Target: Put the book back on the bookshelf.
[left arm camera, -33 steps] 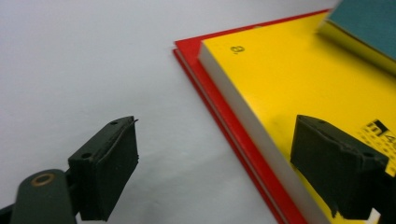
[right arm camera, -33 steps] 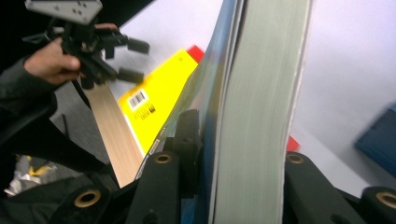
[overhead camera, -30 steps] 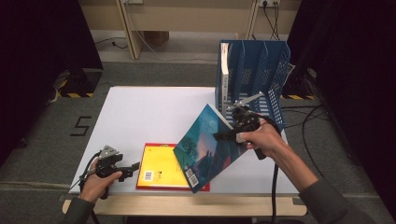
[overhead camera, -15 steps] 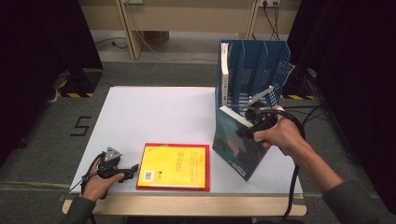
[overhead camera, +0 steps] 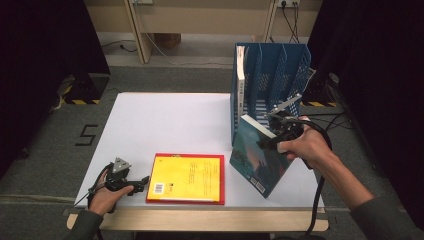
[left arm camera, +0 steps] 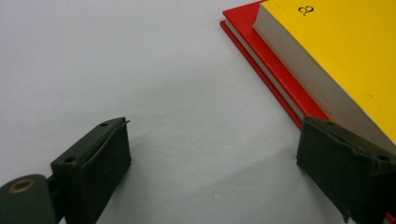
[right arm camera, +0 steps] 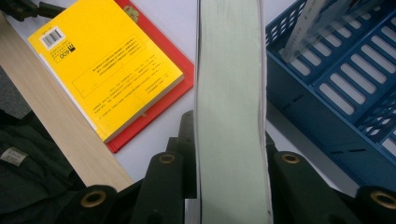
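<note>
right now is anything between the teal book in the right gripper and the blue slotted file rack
Nothing visible blocks it. The teal book, clamped upright by the right gripper, stands just in front of the blue plastic file rack; a white book fills only its leftmost slot.

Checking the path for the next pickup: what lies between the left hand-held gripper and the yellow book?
Only bare white table: in the high view, nothing separates the left hand-held gripper from the yellow book.

Your right gripper clamps the teal paperback book, standing upright on the white table, just before the blue slotted plastic file rack at the far right. The yellow book lies on the red hardcover book, left of it. Your left gripper, its jaws having just widened with nothing between them, sits just left of that stack.
</note>
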A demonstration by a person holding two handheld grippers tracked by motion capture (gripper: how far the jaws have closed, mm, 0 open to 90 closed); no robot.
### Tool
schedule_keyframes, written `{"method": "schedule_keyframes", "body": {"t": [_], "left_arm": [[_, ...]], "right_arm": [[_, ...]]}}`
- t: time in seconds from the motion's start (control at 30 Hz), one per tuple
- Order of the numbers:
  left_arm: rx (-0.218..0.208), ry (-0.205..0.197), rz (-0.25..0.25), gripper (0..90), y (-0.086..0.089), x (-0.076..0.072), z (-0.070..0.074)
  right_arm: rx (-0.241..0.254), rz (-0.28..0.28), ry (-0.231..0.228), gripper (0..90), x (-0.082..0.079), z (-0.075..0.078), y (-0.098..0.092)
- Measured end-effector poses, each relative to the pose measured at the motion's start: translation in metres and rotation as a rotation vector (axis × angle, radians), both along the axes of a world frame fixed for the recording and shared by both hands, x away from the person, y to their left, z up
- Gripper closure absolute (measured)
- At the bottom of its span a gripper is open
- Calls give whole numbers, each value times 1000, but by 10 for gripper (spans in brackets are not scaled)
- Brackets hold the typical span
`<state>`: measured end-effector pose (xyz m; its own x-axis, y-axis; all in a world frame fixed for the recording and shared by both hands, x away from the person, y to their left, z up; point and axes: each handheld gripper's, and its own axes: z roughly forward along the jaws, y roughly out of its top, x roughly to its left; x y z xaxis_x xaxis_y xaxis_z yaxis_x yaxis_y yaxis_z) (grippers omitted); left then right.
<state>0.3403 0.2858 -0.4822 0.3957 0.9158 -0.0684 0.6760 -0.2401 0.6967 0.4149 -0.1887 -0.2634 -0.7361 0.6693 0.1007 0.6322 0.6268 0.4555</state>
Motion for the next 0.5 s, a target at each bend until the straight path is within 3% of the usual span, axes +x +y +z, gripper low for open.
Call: {"method": "schedule_keyframes", "body": {"t": [0.3, 0.5], "left_arm": [[0, -5, 0, 83, 0, 0, 0], [0, -5, 0, 81, 0, 0, -1]], "right_arm": [[27, -20, 63, 730, 7, 1, -2], [16, -21, 88, 724, 12, 2, -2]]}}
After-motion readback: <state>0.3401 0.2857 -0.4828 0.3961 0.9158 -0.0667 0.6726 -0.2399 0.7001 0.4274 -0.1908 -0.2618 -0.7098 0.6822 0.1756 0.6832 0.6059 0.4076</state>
